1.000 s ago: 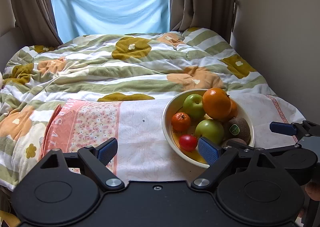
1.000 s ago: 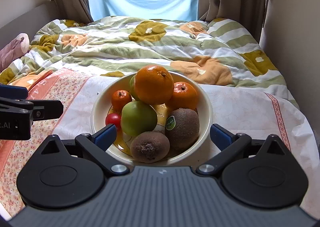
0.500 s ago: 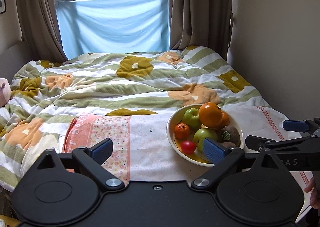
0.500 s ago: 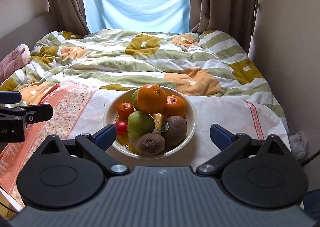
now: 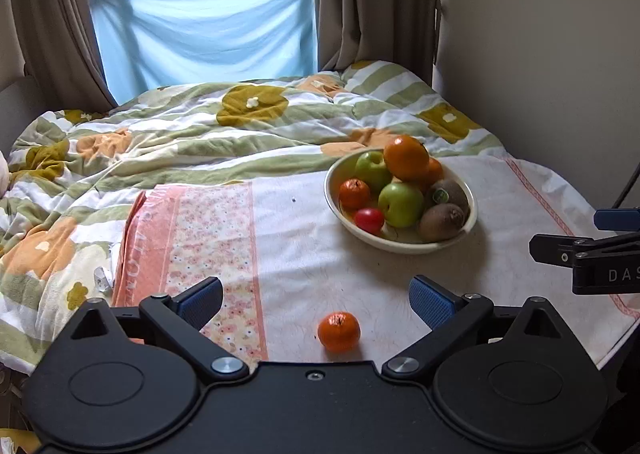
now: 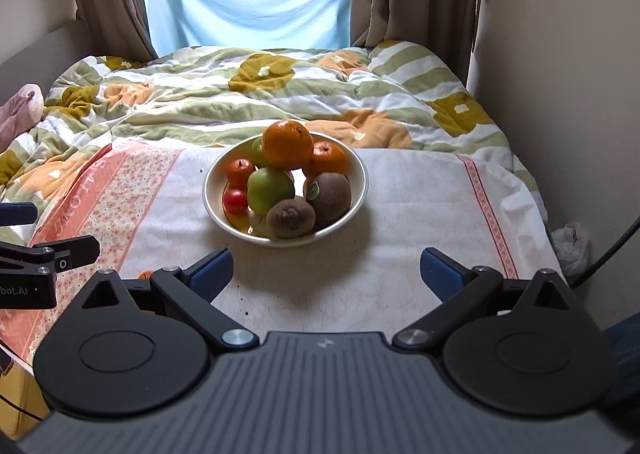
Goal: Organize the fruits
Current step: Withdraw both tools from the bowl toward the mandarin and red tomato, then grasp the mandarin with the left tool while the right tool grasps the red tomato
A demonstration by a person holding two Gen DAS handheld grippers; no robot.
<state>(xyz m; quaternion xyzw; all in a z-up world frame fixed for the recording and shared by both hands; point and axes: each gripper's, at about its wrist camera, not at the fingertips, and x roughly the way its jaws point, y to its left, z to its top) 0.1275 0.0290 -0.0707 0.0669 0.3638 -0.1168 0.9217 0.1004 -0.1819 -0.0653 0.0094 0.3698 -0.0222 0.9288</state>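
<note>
Both claws hang over the bed, and the left gripper (image 5: pixel 316 296) is spread wide with nothing between its blue pads, a lone small mandarin (image 5: pixel 339 331) sitting on the white cloth (image 5: pixel 320 254) right in the gap between its fingers, close to the claw's body and touching neither pad. Ahead of that claw and off to its right sits the bowl (image 5: pixel 400 244), piled up: a big orange (image 5: pixel 406 157) on top, two green apples, a small red tomato (image 5: pixel 369 220) at the near edge, two kiwis (image 5: pixel 442 221) on the right side. Over to the right gripper (image 6: pixel 326 272), also wide open and holding nothing, pads well apart, and from here the bowl (image 6: pixel 284 240) lies dead ahead, just beyond the fingertips, centred between them. The stickered kiwi (image 6: pixel 330 198) leans against the plain one at the front. At the left edge of this view the other claw's finger juts in, and a sliver of orange peeks out just behind the right claw's left finger. Floral quilt (image 6: pixel 280 94) beyond, pink-patterned band (image 5: pixel 192 234) of the cloth off to the left.
</note>
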